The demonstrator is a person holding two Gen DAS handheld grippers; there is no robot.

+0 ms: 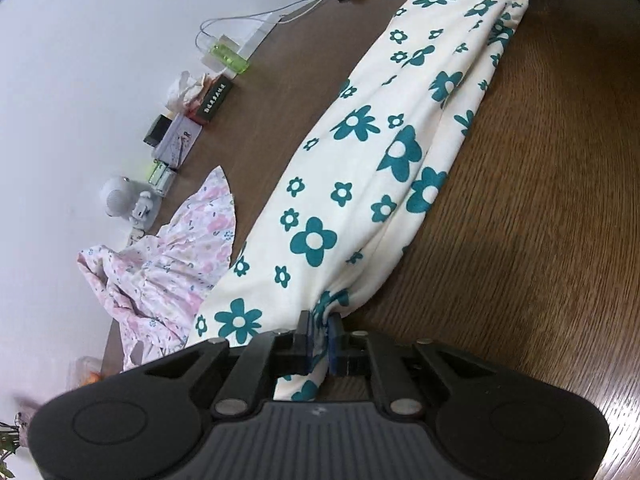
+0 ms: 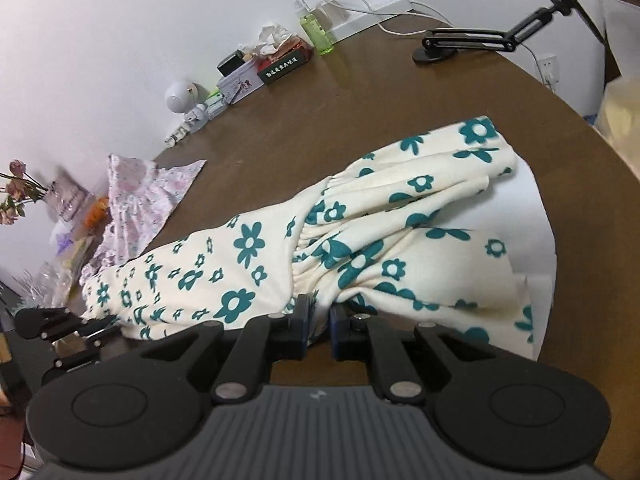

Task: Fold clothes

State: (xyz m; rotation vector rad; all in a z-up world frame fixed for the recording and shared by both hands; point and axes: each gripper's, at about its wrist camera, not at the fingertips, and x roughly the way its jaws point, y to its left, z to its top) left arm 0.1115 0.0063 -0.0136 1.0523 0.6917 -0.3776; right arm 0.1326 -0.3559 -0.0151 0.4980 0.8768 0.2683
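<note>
My left tool (image 1: 319,334) and right tool (image 2: 319,326) each pinch a bunched end of the cream floral garment (image 1: 372,160), stretched across the tabletop (image 1: 540,240). Bare wood on its near side; the pink garment (image 1: 176,264) crowds the far edge. Its right hem hangs past the rim, cut off.

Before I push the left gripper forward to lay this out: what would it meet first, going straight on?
The cream flowered garment itself: the left gripper is already shut on a bunch of it, and the cloth stretches ahead along its line. Beyond lies the wooden table, probably.
</note>
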